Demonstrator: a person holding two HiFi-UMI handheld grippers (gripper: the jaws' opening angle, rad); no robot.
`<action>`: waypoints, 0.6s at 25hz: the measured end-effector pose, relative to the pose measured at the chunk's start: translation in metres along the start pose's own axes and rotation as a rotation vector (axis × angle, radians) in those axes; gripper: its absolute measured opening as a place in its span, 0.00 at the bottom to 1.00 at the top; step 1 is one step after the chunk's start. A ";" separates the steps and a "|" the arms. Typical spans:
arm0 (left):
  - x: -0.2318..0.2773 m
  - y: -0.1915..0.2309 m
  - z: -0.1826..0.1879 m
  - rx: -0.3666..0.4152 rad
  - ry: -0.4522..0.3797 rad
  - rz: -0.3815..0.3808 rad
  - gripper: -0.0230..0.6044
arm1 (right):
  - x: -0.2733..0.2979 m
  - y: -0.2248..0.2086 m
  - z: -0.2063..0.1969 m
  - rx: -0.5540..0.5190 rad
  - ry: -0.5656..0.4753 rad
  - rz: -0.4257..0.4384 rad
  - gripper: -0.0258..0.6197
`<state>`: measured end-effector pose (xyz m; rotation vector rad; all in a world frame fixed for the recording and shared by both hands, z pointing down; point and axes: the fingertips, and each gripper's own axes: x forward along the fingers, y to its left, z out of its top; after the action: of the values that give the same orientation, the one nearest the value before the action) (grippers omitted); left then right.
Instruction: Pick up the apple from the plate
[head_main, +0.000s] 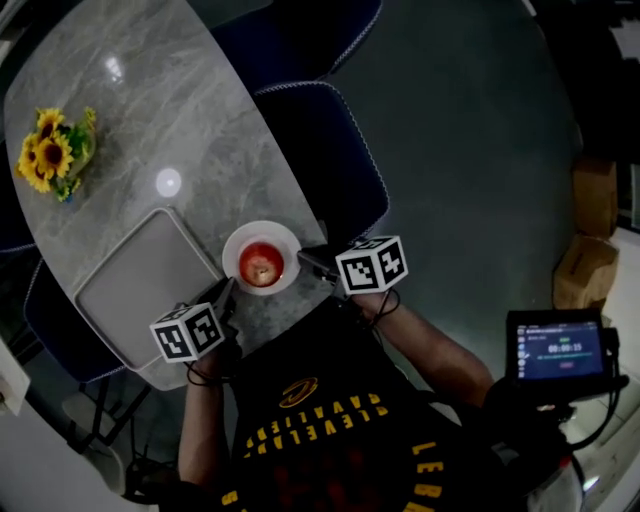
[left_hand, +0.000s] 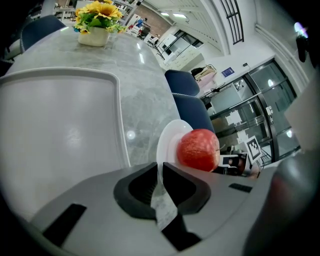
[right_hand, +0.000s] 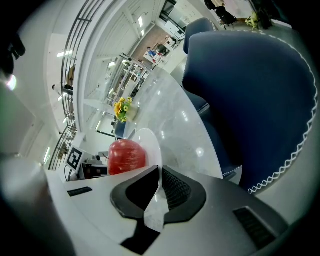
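The shiny red apple (head_main: 261, 264) was sitting in the middle of the small round white plate (head_main: 237, 238), near the edge of the grey marble table (head_main: 150, 100) and right beside a flat grey tray (head_main: 140, 285). The left gripper (left_hand: 160, 166) hung just off the plate's near-left side and the right gripper (right_hand: 160, 168) off its right side. Each had its jaws almost together, with only a thin slit and nothing in it. Neither one touched the apple.
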<state>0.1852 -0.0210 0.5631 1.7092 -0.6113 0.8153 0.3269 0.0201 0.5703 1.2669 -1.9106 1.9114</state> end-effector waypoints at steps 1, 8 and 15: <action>0.001 -0.001 -0.001 -0.002 0.001 -0.002 0.10 | -0.001 0.000 0.000 -0.001 0.001 -0.001 0.09; -0.001 0.000 0.001 0.001 -0.004 0.001 0.10 | -0.001 0.003 0.001 -0.009 0.000 0.011 0.09; -0.003 0.002 0.000 -0.006 -0.009 0.008 0.10 | 0.002 0.005 0.002 -0.014 0.008 0.024 0.09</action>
<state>0.1817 -0.0212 0.5624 1.7071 -0.6264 0.8105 0.3234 0.0170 0.5674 1.2360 -1.9396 1.9085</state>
